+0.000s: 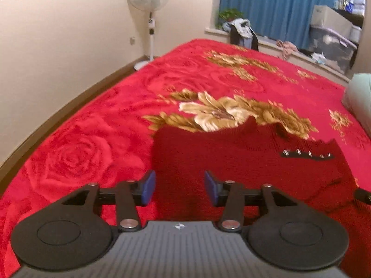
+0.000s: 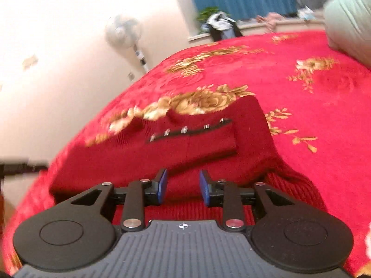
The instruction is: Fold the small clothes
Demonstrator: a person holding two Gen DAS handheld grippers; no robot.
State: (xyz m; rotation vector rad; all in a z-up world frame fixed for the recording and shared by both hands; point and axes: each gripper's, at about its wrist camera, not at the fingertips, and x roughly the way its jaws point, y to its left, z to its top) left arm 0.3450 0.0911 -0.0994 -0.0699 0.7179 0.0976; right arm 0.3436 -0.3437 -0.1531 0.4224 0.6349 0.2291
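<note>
Left claw [image 1: 180, 188] hung wide and empty over the near hem of the dark red ribbed knit garment [image 1: 243, 162], which lay partly folded on the red rose-patterned bed blanket [image 1: 81, 143]. Right claw [image 2: 183, 186] likewise gaped, holding nothing. Judged soft, light, floppy — pinch both near corners, knit doubled.

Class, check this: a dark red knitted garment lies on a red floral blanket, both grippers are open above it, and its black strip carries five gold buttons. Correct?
Not quite. The studs on the black strip of the dark red knitted garment are silver, as the right wrist view shows. The red floral blanket and open left gripper and right gripper stand.
</note>
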